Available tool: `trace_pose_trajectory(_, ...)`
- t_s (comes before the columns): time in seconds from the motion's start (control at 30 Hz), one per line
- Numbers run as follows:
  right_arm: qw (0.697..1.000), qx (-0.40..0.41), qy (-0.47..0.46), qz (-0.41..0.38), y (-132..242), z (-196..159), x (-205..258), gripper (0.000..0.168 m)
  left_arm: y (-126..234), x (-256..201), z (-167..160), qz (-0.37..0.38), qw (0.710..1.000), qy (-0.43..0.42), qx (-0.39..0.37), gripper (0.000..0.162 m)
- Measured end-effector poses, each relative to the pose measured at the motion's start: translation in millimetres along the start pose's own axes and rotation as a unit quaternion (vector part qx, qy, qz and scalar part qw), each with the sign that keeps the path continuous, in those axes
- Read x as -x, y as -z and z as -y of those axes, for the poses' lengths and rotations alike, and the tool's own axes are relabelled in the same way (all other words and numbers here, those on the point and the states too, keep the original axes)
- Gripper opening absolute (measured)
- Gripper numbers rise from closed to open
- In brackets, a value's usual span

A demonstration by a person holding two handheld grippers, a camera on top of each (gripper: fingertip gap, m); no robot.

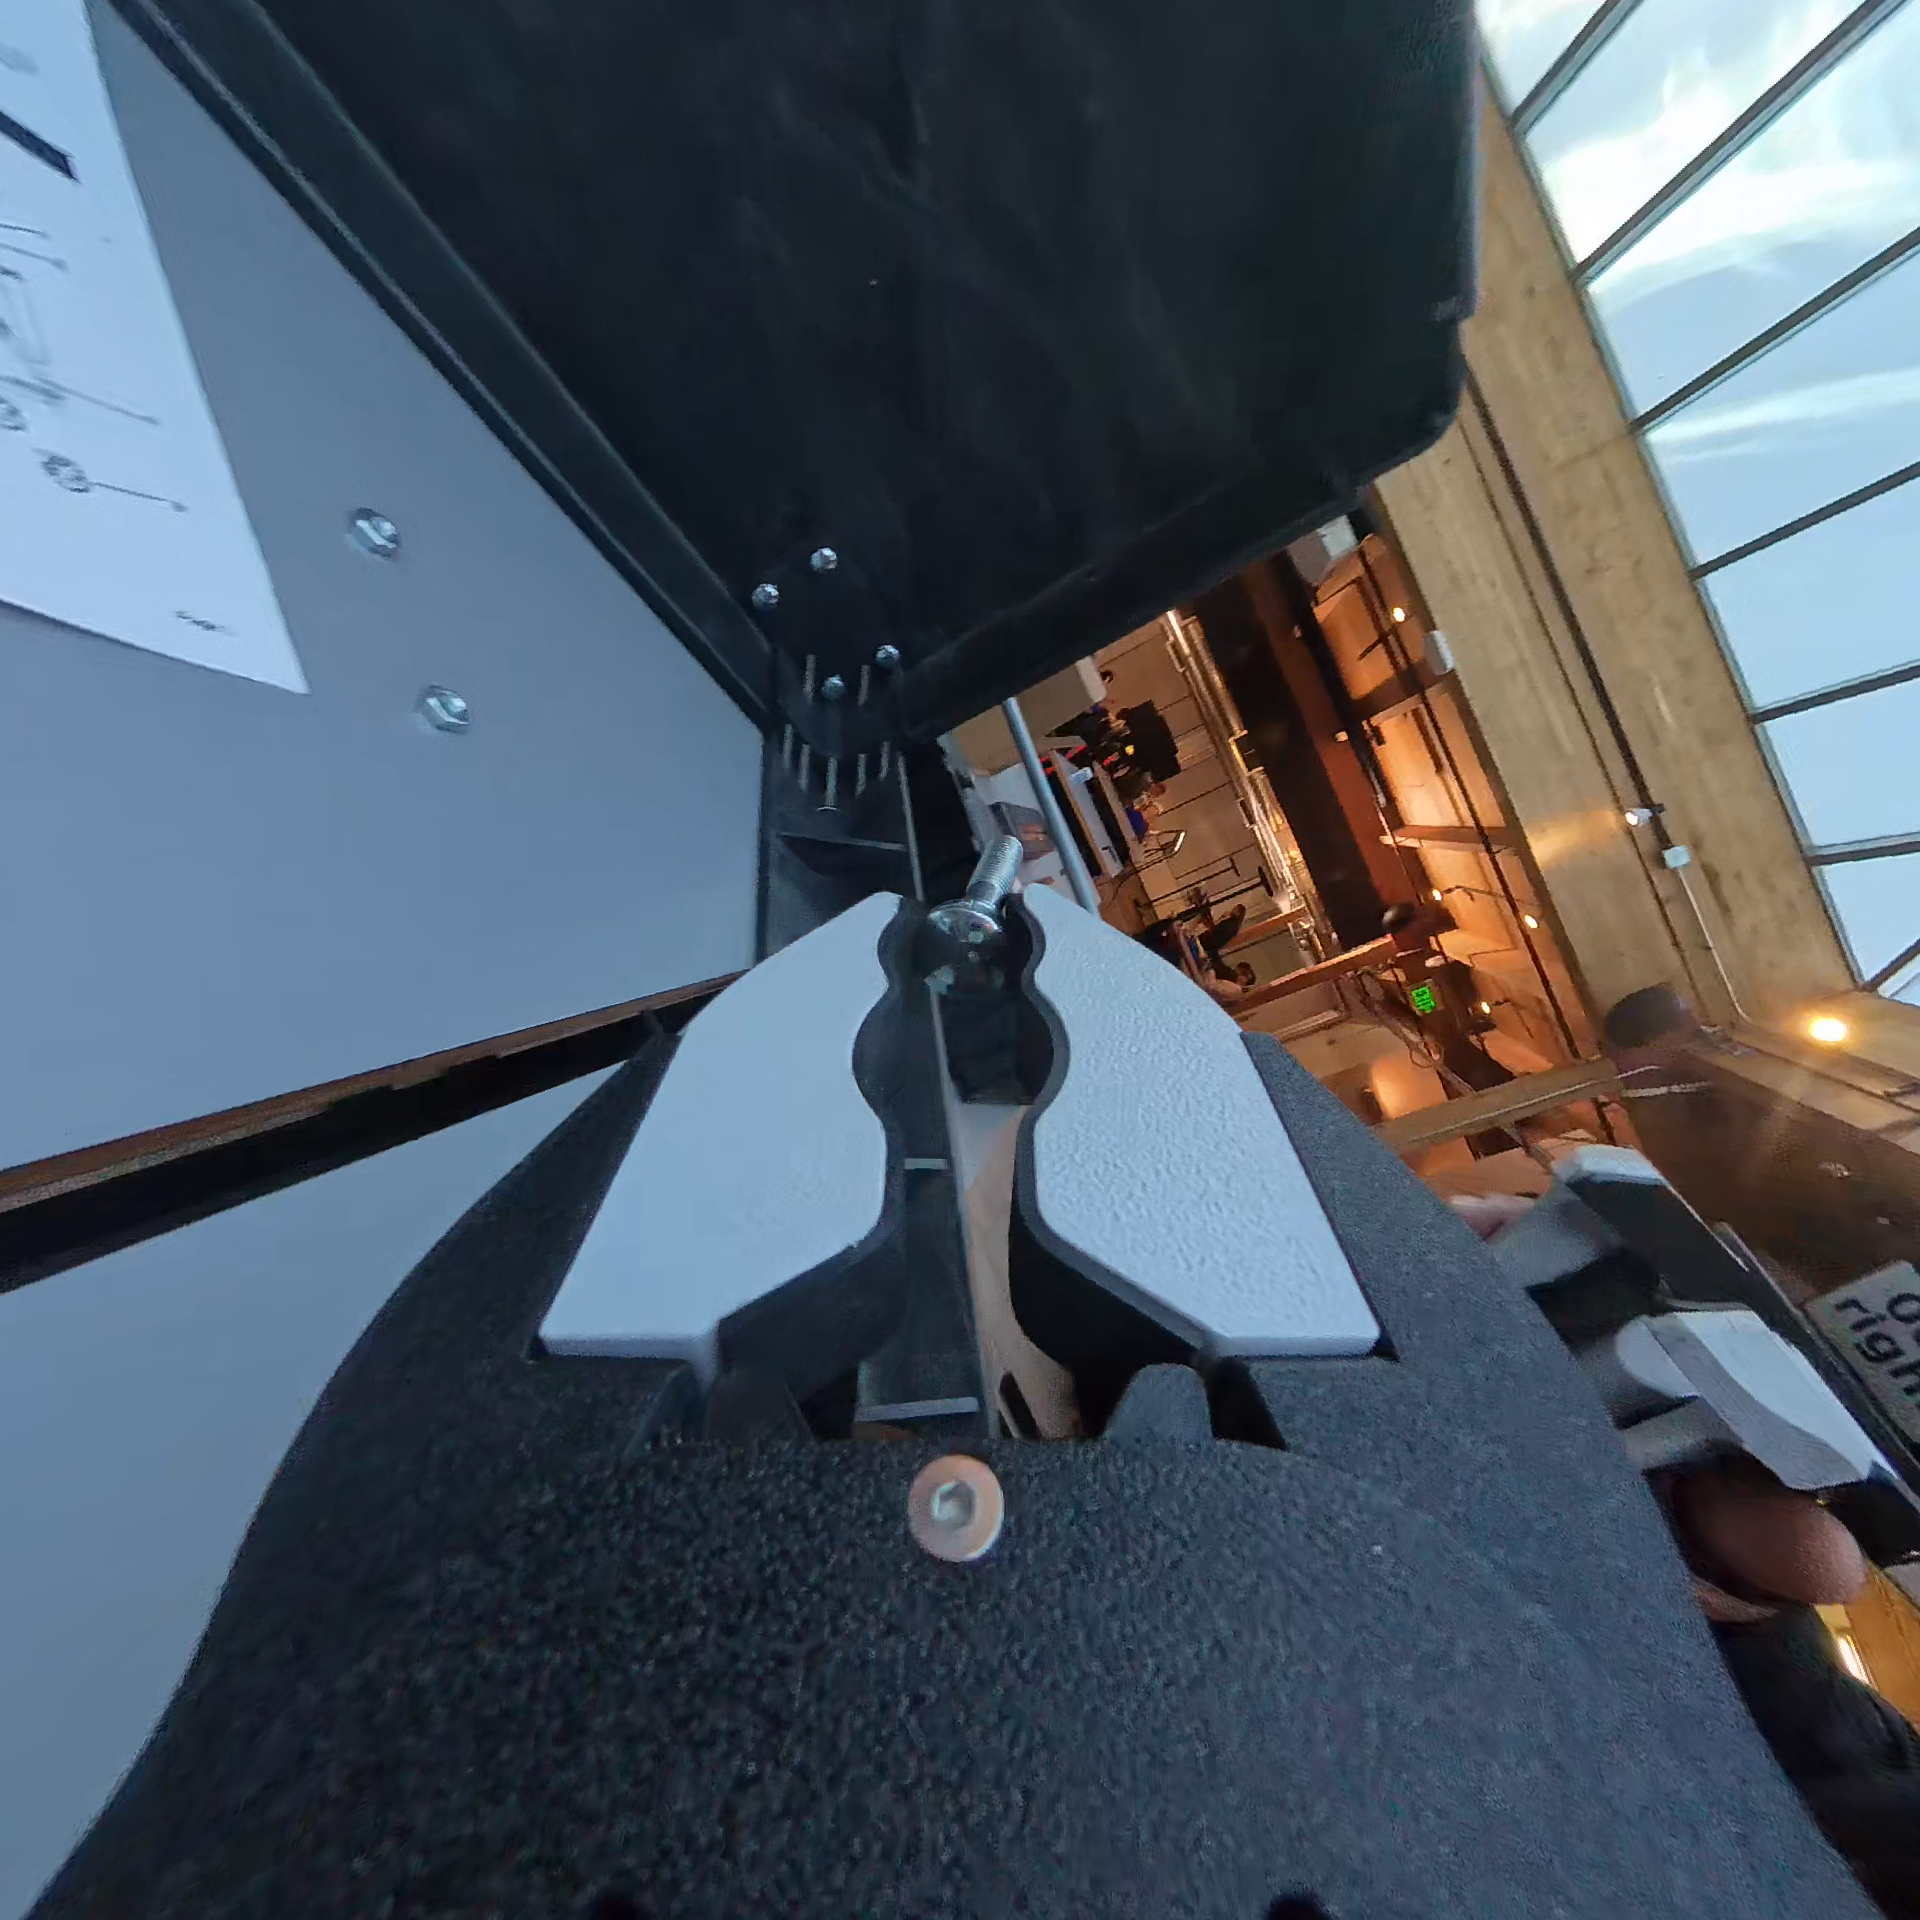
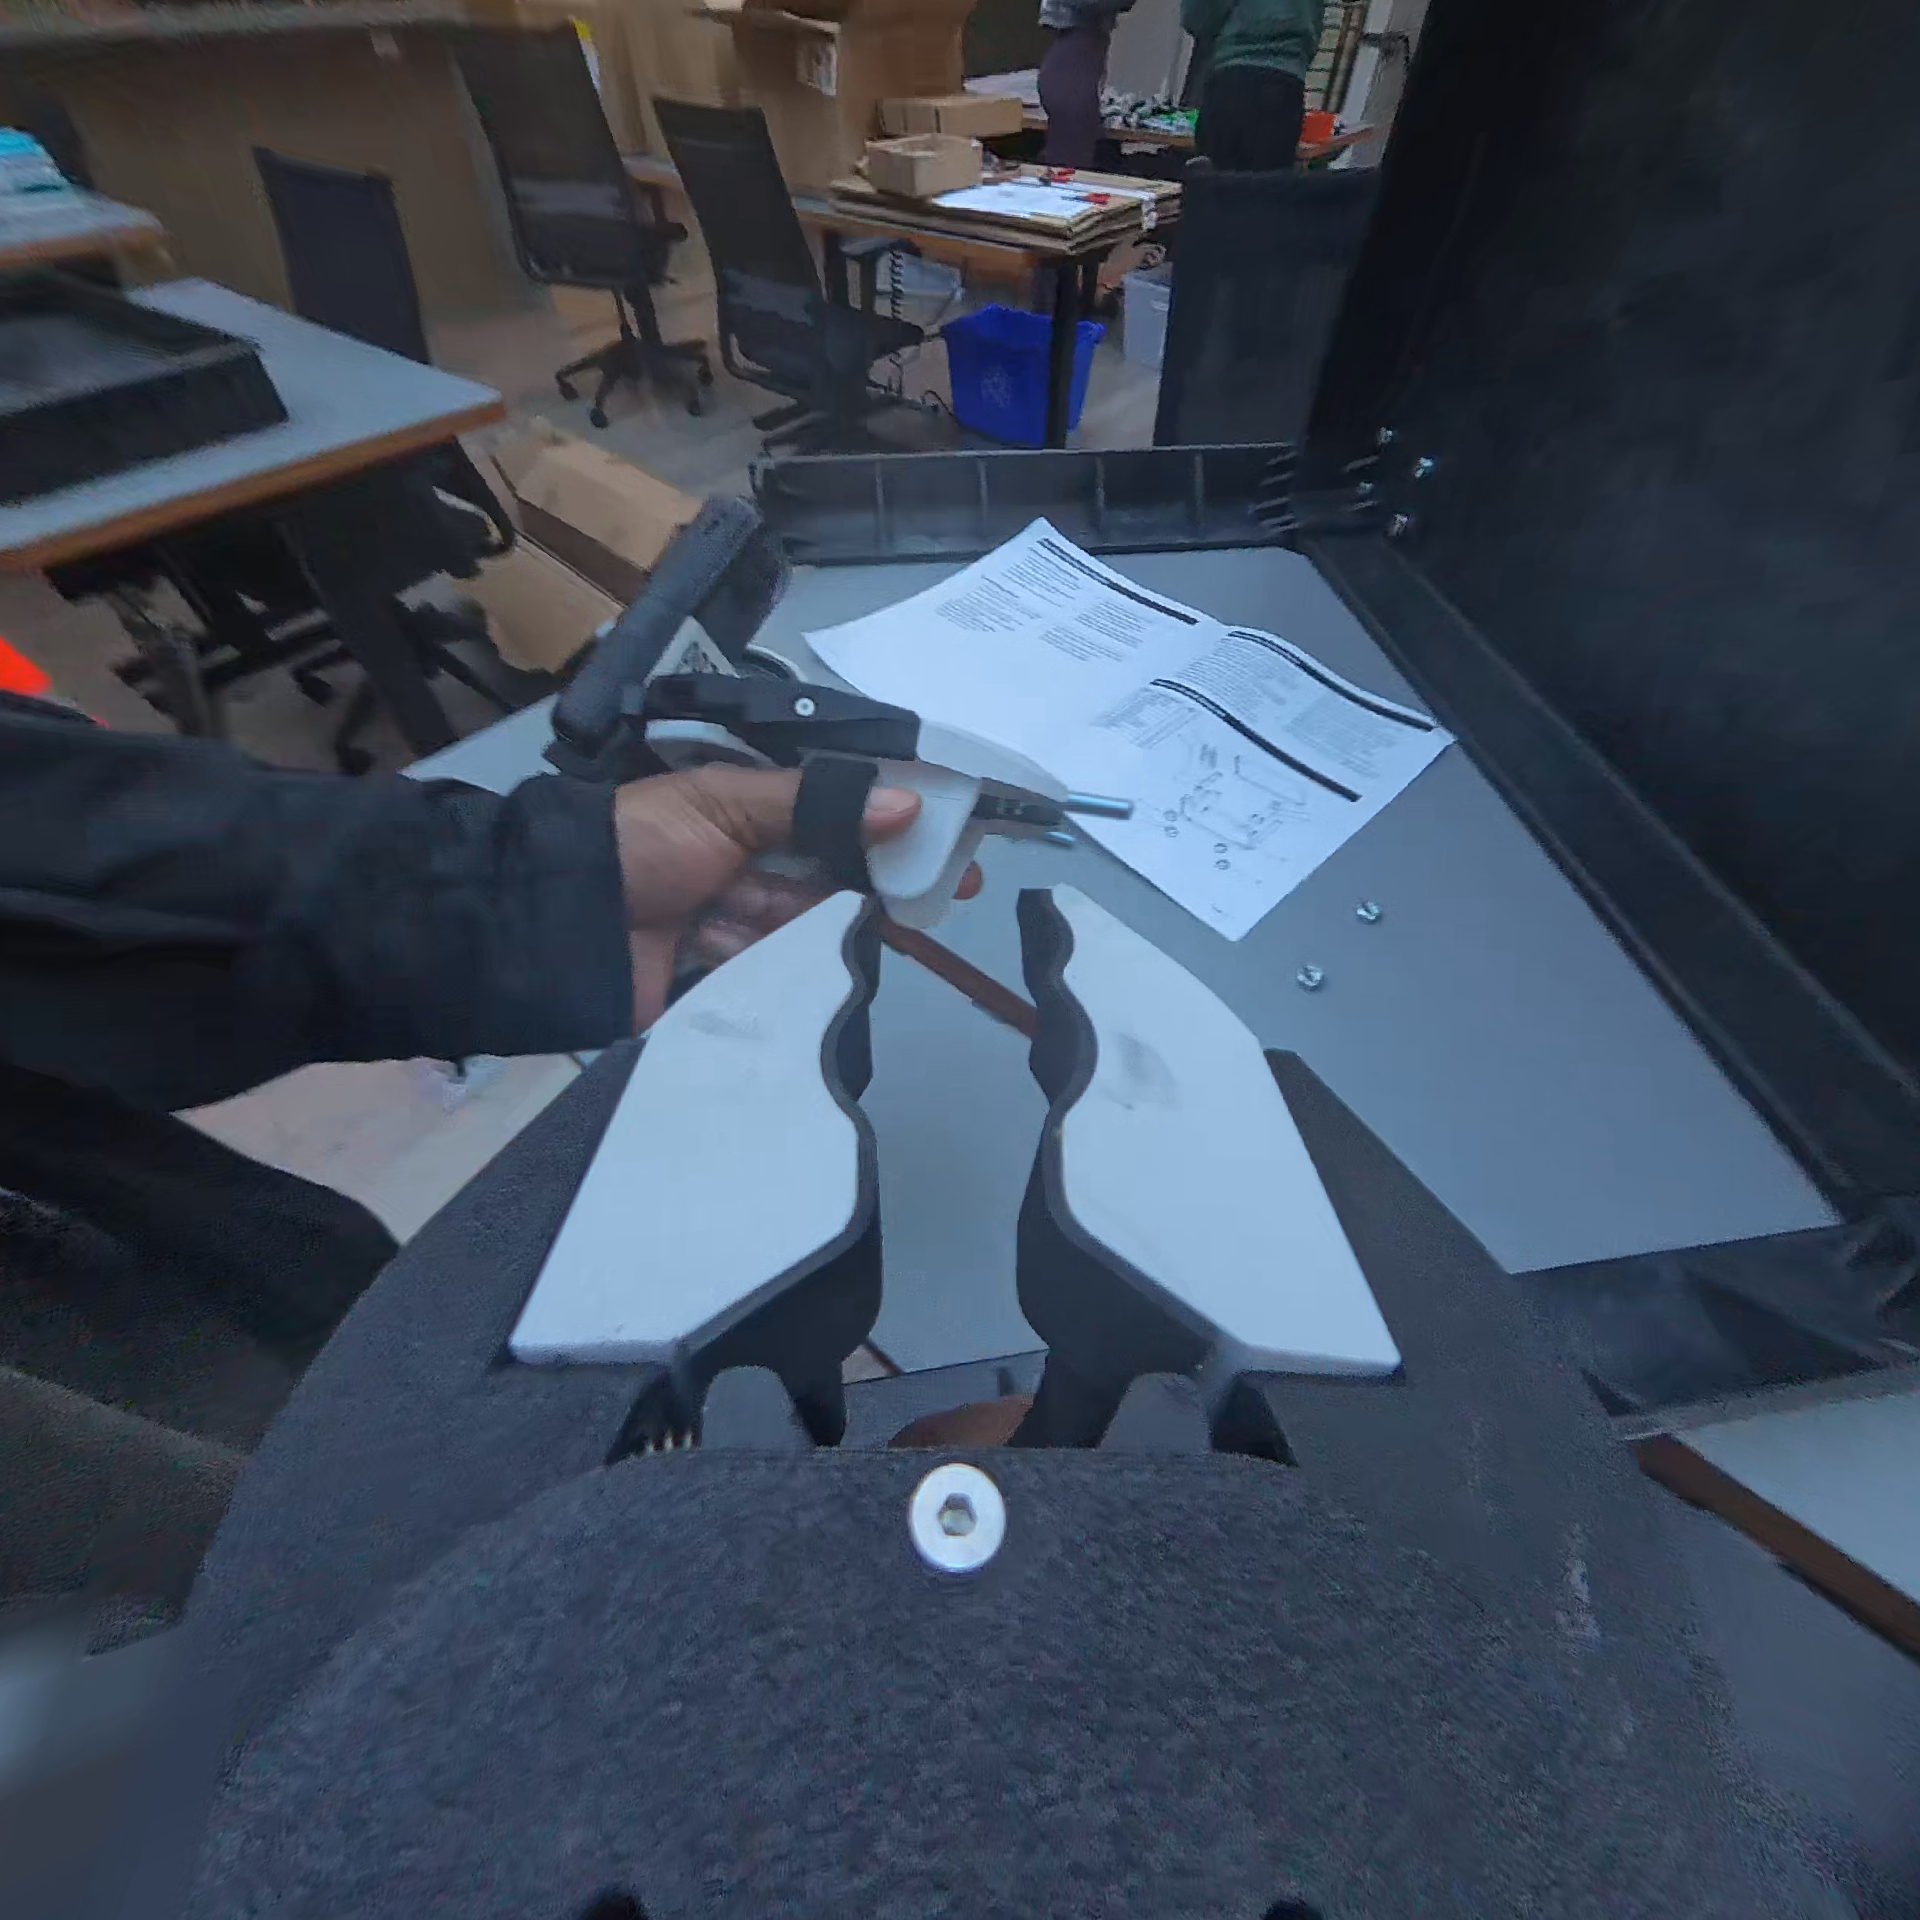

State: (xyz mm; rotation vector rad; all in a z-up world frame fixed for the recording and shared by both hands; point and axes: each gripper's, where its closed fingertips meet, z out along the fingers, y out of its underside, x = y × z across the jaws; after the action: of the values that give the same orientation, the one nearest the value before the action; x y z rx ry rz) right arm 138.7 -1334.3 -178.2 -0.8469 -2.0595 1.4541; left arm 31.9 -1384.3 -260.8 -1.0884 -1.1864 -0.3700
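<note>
My left gripper (image 1: 961,902) is shut on a silver bolt (image 1: 992,871), gripped by its head with the threaded shank pointing forward. It is in the air near the corner of an upright black panel (image 1: 883,312), where several bolts (image 1: 826,623) sit in a bracket. In the right wrist view a hand (image 2: 707,831) holds the left gripper (image 2: 1049,808) with the bolt (image 2: 1103,803) over a white instruction sheet (image 2: 1122,717). My right gripper (image 2: 945,914) is open and empty above the grey table (image 2: 1455,1091). Two loose nuts (image 2: 1368,912) lie on the table beside the sheet.
The black panel (image 2: 1662,416) stands along the table's right side, and a black ribbed rail (image 2: 1039,499) runs along the far edge. Beyond it are office chairs (image 2: 582,208), a blue bin (image 2: 1013,364), cardboard boxes and another table with a black tray (image 2: 104,384). People stand far back. Left tips to right tips: about 15 cm.
</note>
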Motion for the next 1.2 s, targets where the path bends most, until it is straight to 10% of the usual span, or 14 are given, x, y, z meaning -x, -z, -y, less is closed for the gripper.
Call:
trace_pose_trajectory(0.4, 0.957, 0.103, 0.256, -0.096, -107.3, -42.0, -54.2, 0.032, 0.4, 84.1, 25.8, -0.022, 0.994, 0.111, 0.007, 0.016)
trace_pose_trajectory(0.83, 0.925, 0.131, 0.356, -0.024, -198.5, -85.4, -53.5, 0.035, 21.5, 178.5, 41.5, 0.207, 0.978, 0.013, 0.012, 0.017)
trace_pose_trajectory(1.2, 0.859, 0.137, 0.491, 0.043, -244.8, -102.9, -53.1, 0.039, 13.5, 161.2, 34.8, 0.078, 0.994, 0.065, 0.05, 0.017)
